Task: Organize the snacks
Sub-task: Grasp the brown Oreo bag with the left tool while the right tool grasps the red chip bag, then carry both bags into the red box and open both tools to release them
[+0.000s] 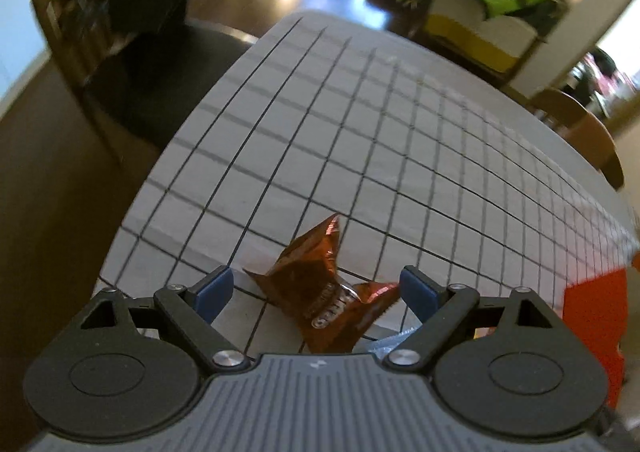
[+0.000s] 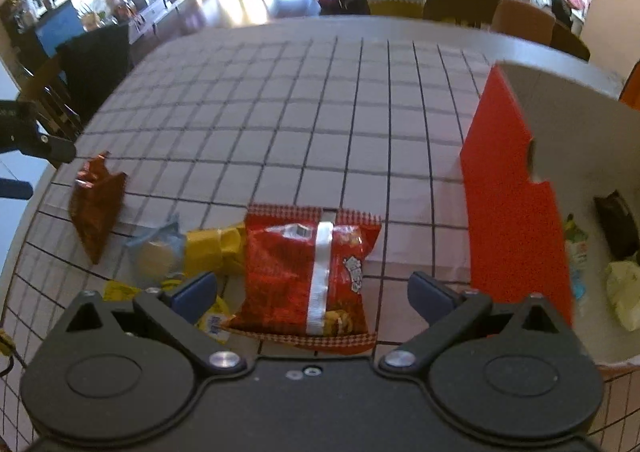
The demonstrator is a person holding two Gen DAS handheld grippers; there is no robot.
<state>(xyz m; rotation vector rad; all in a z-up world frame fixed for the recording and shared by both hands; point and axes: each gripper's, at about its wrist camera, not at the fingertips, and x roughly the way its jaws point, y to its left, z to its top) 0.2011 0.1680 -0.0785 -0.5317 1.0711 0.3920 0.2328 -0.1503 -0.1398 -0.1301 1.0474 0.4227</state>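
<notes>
My left gripper (image 1: 316, 292) is open, its blue pads either side of a crumpled brown foil snack bag (image 1: 320, 292) on the checked tablecloth (image 1: 360, 131). The same brown bag (image 2: 96, 203) lies at the table's left edge in the right wrist view. My right gripper (image 2: 312, 292) is open over a red snack bag (image 2: 312, 272) with a white seam. Next to it lie a yellow packet (image 2: 212, 248), a clear-wrapped round biscuit (image 2: 154, 252) and yellow wrappers (image 2: 120, 290). An orange box (image 2: 512, 203) stands at the right and holds several snacks (image 2: 620, 284).
The orange box also shows at the right edge in the left wrist view (image 1: 592, 316). The left gripper's arm (image 2: 32, 139) shows at the far left. Wooden chairs (image 2: 520, 17) stand behind the table, one with a black jacket (image 1: 152, 11). The table edge (image 1: 132, 187) drops off left.
</notes>
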